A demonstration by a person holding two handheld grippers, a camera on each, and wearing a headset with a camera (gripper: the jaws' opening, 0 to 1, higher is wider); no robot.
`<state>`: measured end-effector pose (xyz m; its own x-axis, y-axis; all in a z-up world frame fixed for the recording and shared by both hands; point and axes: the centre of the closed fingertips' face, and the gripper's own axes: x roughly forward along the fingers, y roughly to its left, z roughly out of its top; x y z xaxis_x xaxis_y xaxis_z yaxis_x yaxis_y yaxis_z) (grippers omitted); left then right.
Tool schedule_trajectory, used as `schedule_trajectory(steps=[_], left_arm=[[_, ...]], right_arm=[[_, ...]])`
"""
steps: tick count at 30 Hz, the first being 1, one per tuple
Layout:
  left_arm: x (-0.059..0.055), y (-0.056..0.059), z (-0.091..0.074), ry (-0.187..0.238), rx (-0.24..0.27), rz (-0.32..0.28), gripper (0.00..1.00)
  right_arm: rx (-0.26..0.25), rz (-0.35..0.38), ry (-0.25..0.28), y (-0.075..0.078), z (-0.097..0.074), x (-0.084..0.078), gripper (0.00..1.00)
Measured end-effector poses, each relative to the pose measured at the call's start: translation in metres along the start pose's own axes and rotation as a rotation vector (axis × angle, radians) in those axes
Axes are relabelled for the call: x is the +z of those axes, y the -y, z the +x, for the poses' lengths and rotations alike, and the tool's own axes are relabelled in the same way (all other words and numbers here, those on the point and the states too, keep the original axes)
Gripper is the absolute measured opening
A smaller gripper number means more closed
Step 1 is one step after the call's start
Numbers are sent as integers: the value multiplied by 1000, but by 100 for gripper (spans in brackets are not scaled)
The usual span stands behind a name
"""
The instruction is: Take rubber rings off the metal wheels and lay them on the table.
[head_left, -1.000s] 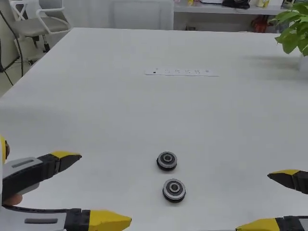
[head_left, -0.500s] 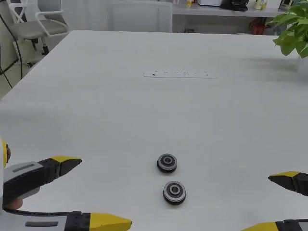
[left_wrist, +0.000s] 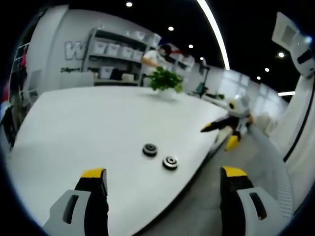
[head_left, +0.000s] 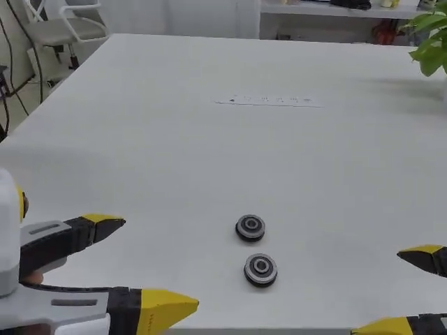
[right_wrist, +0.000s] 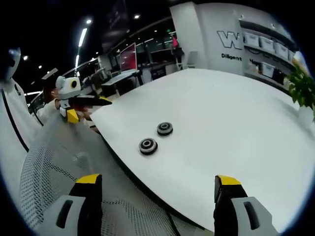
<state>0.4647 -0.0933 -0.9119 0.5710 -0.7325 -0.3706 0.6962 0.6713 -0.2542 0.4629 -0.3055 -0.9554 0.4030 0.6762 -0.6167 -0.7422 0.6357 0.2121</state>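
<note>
Two small metal wheels with black rubber rings lie flat on the white table: the far wheel point(head_left: 250, 228) and the near wheel point(head_left: 260, 269), close together near the front edge. They also appear as the far wheel point(left_wrist: 150, 150) and near wheel point(left_wrist: 170, 162), and as the far wheel point(right_wrist: 165, 129) and near wheel point(right_wrist: 148, 146). My left gripper point(head_left: 133, 269) point(left_wrist: 165, 179) hangs open at the lower left, well clear of the wheels. My right gripper point(head_left: 408, 293) point(right_wrist: 155, 187) stands open at the lower right, also apart from them. Both hold nothing.
A flush socket strip point(head_left: 269, 100) sits mid-table, far from the wheels. A potted plant point(head_left: 433, 42) stands at the far right. An office chair point(head_left: 63, 28) is beyond the table's left corner. The table's front edge point(head_left: 279, 328) runs just below the near wheel.
The head view has shifted a little, so the wheels sit slightly further right in the picture. Both grippers stay open in roughly the same places; the wheels have not moved on the table.
</note>
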Motion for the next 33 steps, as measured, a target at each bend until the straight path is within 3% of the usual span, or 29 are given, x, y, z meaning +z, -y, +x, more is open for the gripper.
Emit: schedule_trajectory(steps=[3, 6, 16, 26, 28, 30, 33], left_arm=[[0, 0, 1, 0, 4, 4, 96], [-4, 1, 3, -34, 1, 28, 96], [-4, 2, 4, -41, -4, 37, 96], [-13, 1, 5, -111, 13, 81, 96], [-13, 1, 5, -117, 12, 91, 97], [-12, 2, 4, -114, 8, 98, 97], [-8, 1, 3, -104, 12, 100, 96]], right_arm=[[3, -4, 2, -1, -1, 0, 95], [9, 0, 14, -1, -1, 2, 94], [21, -1, 33, -3, -2, 5, 94], [33, -12, 62, -4, -3, 11, 93], [46, -25, 74, -7, -3, 14, 94], [58, -30, 124, -10, -5, 24, 97], [47, -38, 105, -9, -5, 23, 99]])
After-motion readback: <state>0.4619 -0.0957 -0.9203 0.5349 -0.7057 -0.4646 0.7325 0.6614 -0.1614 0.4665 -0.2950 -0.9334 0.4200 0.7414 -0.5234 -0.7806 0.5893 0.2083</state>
